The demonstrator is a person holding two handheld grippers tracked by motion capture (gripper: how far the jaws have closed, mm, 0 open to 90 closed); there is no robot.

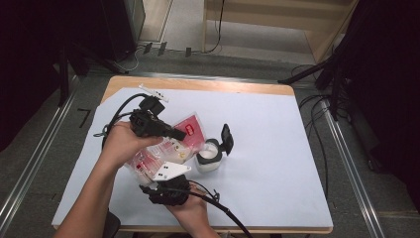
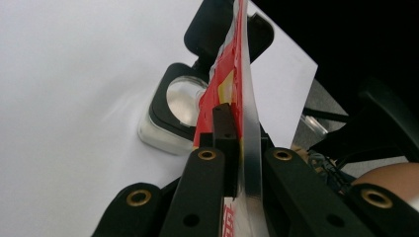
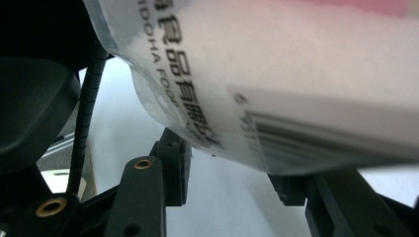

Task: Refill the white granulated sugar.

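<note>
A plastic bag (image 1: pixel 190 130), red at the top and clear lower down, hangs tilted above the table. My left gripper (image 1: pixel 179 134) is shut on its upper edge; in the left gripper view the jaws (image 2: pixel 239 143) clamp the thin red and clear bag (image 2: pixel 232 74) edge-on. Just beyond stands a small square jar (image 1: pixel 208 159) with its black flip lid (image 1: pixel 227 138) open, and the same jar (image 2: pixel 180 98) shows under the bag's edge. My right gripper (image 1: pixel 166 181) holds the bag's lower end from below. There the printed bag (image 3: pixel 296 74) bulges between both jaws (image 3: pixel 232 180).
A white sheet (image 1: pixel 277 148) covers the wooden table (image 1: pixel 198 84). Bare sheet stretches to the right of the jar. Cables (image 1: pixel 317 129) and dark stand legs (image 1: pixel 307 74) lie on the floor off the table's right and far edges.
</note>
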